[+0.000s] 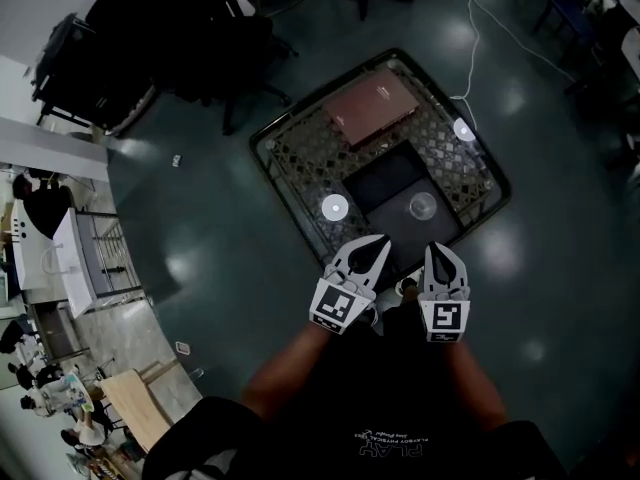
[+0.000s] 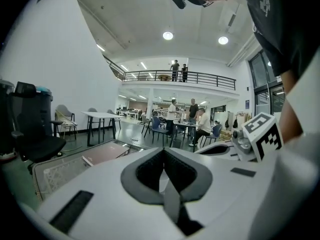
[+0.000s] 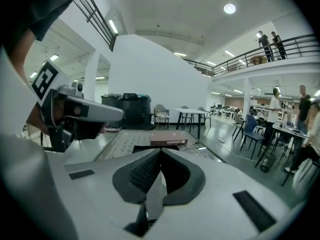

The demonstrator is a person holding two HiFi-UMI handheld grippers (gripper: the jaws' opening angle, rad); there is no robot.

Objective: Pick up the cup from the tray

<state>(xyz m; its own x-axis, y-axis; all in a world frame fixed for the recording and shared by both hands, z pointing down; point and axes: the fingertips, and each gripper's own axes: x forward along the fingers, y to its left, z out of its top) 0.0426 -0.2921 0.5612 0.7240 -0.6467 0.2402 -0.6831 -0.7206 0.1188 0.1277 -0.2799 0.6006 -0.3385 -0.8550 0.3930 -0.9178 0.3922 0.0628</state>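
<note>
A clear cup (image 1: 422,206) stands on the right front part of a dark tray (image 1: 378,173), which lies on a lattice-patterned glass table (image 1: 300,153). Both grippers hover over the table's near edge, just short of the tray. My left gripper (image 1: 378,240) is shut with nothing in it, its jaws meeting in the left gripper view (image 2: 163,152). My right gripper (image 1: 443,249) sits a little nearer than the cup and is also shut and empty (image 3: 160,152). Neither gripper view shows the cup.
A pinkish book (image 1: 372,106) lies at the table's far side, also seen as the book (image 3: 169,138). Black office chairs (image 1: 200,38) stand at the far left. A white cable (image 1: 472,38) runs over the floor at the far right. People sit at distant desks (image 2: 200,126).
</note>
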